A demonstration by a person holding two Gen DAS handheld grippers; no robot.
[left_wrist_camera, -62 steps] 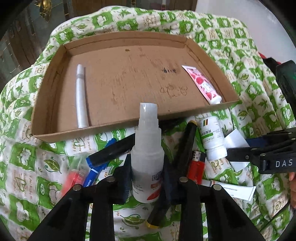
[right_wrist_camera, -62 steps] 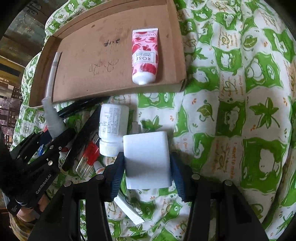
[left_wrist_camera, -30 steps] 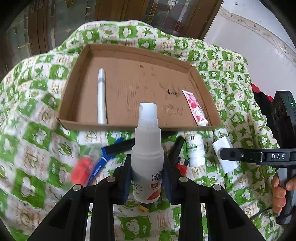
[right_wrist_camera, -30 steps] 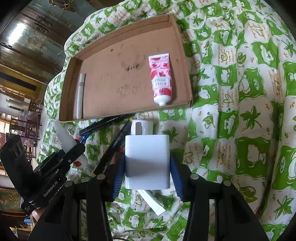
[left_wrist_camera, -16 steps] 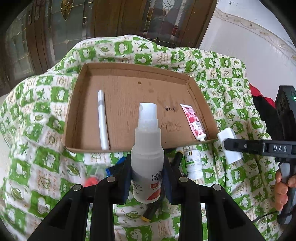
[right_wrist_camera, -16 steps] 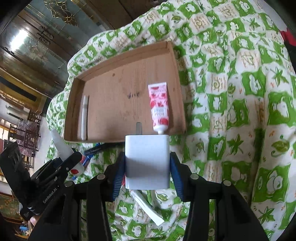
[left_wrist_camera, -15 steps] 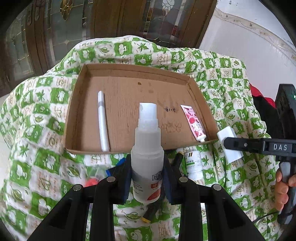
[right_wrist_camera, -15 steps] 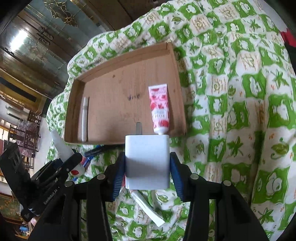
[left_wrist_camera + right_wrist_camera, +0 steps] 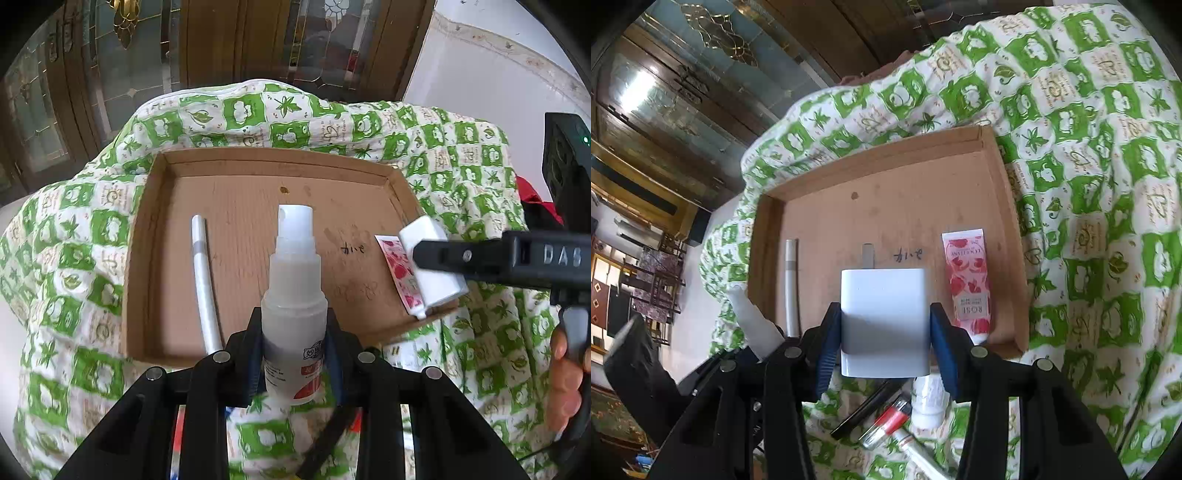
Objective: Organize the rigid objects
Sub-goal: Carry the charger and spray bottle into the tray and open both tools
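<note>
My left gripper [image 9: 293,350] is shut on a clear spray bottle [image 9: 294,306] with a white cap, held upright above the near edge of a shallow cardboard tray [image 9: 258,166]. My right gripper [image 9: 885,334] is shut on a white plug-in charger [image 9: 885,321], held over the tray's near right part [image 9: 1008,206]; the charger also shows in the left wrist view [image 9: 432,266]. In the tray lie a white pen [image 9: 205,280] [image 9: 791,280] at the left and a rose hand-cream tube [image 9: 967,284] [image 9: 400,273] at the right.
The tray rests on a green-and-white patterned quilt [image 9: 74,266]. On the quilt near the tray's front edge lie a white pill bottle [image 9: 929,400], a red lighter [image 9: 886,424], a black pen [image 9: 866,411] and a small white tube [image 9: 916,450]. Wooden doors stand behind.
Both grippers have lifted and moved forward toward the tray with their loads. The charger is now over the tray's right part, the spray bottle above its near edge.
</note>
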